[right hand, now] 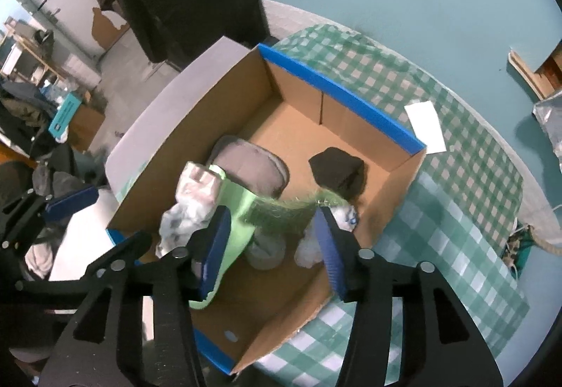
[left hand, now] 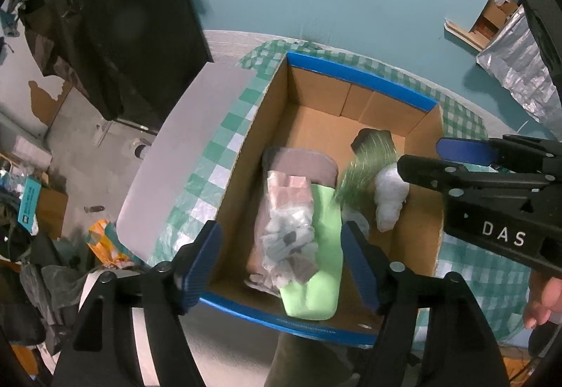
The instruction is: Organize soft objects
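An open cardboard box (left hand: 246, 155) with blue-edged flaps (right hand: 393, 253) stands on the checked table. Inside lie a light green soft piece (left hand: 323, 267), a clear bag of grey bits (left hand: 288, 239), a grey-brown pad (left hand: 298, 165), a white bundle (left hand: 388, 193), a dark lump (right hand: 339, 171) and a motion-blurred green tinsel strand (right hand: 295, 207). My left gripper (left hand: 281, 267) is open over the box's near end, empty. My right gripper (right hand: 270, 246) is open above the box, with the tinsel blurred between its fingers and a tape roll (right hand: 265, 251) below.
A green-checked cloth (right hand: 456, 211) covers the round table, with a white card (right hand: 425, 125) on it behind the box. The floor is teal. A black cabinet (left hand: 116, 25) and clutter stand to the left. A silver sheet (left hand: 520, 70) lies at the right.
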Action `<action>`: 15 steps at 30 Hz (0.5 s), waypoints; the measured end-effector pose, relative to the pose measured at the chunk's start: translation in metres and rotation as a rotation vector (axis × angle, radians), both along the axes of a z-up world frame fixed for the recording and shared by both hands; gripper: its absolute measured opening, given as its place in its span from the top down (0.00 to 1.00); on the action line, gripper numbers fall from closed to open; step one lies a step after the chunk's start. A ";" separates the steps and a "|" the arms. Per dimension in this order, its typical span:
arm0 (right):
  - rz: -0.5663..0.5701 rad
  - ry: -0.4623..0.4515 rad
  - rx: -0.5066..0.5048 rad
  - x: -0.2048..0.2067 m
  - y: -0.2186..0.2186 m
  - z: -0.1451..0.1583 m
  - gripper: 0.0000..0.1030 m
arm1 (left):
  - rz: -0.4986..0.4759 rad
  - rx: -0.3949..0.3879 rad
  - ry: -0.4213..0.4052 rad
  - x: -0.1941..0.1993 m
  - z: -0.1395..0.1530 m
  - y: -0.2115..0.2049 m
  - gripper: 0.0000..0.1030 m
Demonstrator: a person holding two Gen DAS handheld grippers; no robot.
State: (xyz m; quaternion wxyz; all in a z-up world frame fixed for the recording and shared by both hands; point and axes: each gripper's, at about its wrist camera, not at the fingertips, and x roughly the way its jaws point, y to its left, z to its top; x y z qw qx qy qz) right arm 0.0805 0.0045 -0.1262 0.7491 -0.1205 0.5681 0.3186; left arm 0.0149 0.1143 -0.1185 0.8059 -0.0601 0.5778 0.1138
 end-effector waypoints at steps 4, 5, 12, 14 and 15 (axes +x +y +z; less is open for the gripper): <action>-0.022 -0.011 0.021 0.000 -0.004 0.010 0.50 | -0.001 -0.003 -0.005 -0.001 0.005 0.001 0.30; -0.026 -0.015 0.029 0.000 -0.006 0.014 0.50 | -0.002 -0.004 -0.010 -0.001 0.007 0.001 0.30; -0.048 -0.041 0.061 -0.004 -0.021 0.036 0.45 | -0.009 -0.005 -0.043 -0.007 0.030 -0.001 0.30; -0.056 -0.045 0.071 -0.005 -0.025 0.041 0.45 | -0.010 -0.001 -0.050 -0.007 0.035 -0.002 0.30; -0.062 -0.049 0.074 -0.007 -0.027 0.045 0.44 | -0.010 -0.002 -0.055 -0.008 0.039 -0.004 0.30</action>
